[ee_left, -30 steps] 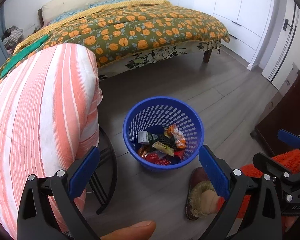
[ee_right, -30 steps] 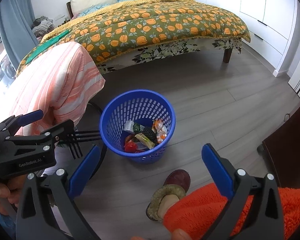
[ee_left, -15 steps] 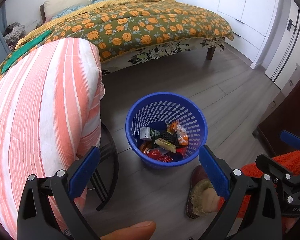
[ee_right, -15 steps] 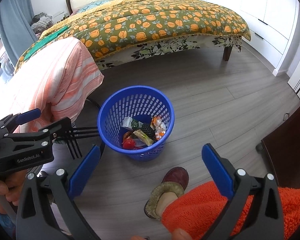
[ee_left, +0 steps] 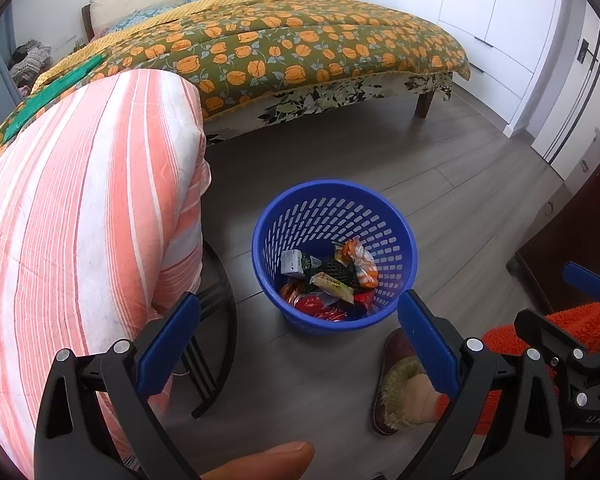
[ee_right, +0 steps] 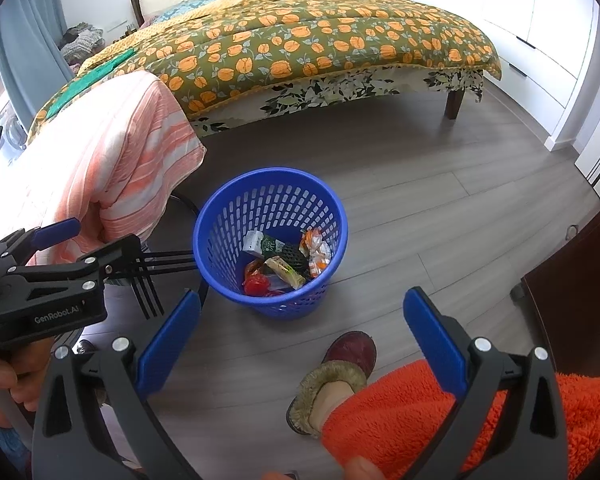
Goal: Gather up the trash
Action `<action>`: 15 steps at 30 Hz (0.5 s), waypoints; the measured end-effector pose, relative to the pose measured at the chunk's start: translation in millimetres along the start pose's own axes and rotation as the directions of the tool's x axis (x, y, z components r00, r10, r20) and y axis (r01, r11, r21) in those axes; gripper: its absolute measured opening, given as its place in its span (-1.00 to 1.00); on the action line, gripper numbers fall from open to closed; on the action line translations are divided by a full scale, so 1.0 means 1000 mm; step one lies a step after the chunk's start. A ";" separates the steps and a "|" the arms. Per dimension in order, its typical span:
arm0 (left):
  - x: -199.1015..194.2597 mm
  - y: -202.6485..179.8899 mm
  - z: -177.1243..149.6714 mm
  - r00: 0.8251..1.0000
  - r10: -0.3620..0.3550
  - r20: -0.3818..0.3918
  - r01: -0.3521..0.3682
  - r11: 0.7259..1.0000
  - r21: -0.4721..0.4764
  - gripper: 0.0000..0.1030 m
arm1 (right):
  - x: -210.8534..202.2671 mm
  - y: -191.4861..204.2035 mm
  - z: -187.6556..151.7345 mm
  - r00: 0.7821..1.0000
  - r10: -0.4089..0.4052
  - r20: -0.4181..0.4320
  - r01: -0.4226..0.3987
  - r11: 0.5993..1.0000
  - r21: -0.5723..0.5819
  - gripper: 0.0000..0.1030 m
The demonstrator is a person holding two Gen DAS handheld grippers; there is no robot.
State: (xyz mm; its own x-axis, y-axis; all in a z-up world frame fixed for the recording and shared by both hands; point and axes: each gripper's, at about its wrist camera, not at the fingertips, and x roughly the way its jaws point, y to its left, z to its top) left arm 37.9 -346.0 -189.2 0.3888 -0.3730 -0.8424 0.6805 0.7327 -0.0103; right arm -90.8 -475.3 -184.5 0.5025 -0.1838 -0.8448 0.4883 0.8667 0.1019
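A blue perforated waste basket [ee_left: 396, 232] stands on the grey wood floor; it also shows in the right wrist view [ee_right: 220, 232]. Inside lie several wrappers and packets [ee_left: 332, 280], also in the right wrist view [ee_right: 286, 266]. My left gripper [ee_left: 298, 340] is open and empty, held above and in front of the basket. My right gripper [ee_right: 302, 338] is open and empty, also above and in front of it. The left gripper's body shows at the left of the right wrist view [ee_right: 48, 280].
An orange-and-white striped cloth [ee_left: 80, 220] hangs over a black metal-framed chair [ee_left: 216, 320] left of the basket. A bed with an orange-flowered cover [ee_left: 300, 40] stands behind. A slippered foot [ee_right: 340, 376] and orange-clad leg [ee_right: 440, 412] are at front right. Dark furniture [ee_left: 572, 240] stands right.
Both grippers have drawn back and up a little, so the basket sits slightly lower and farther in both views. Jaws stay open and empty.
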 end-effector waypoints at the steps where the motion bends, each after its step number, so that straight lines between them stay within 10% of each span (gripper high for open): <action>1: 0.000 0.000 0.000 1.000 0.000 0.000 0.000 1.000 0.000 0.89 | 0.000 0.000 0.000 1.000 -0.001 -0.001 0.001 1.000 0.000 0.91; 15: 0.000 -0.001 -0.001 1.000 -0.001 -0.004 0.001 1.000 0.004 0.89 | 0.000 0.001 0.000 1.000 -0.003 -0.003 0.003 1.000 -0.001 0.91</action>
State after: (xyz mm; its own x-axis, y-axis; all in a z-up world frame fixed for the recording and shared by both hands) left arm 36.2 -346.4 -190.1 0.3860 -0.3717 -0.8443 0.6836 0.7298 -0.0088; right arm -90.8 -474.5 -184.2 0.4991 -0.1855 -0.8465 0.4889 0.8668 0.0984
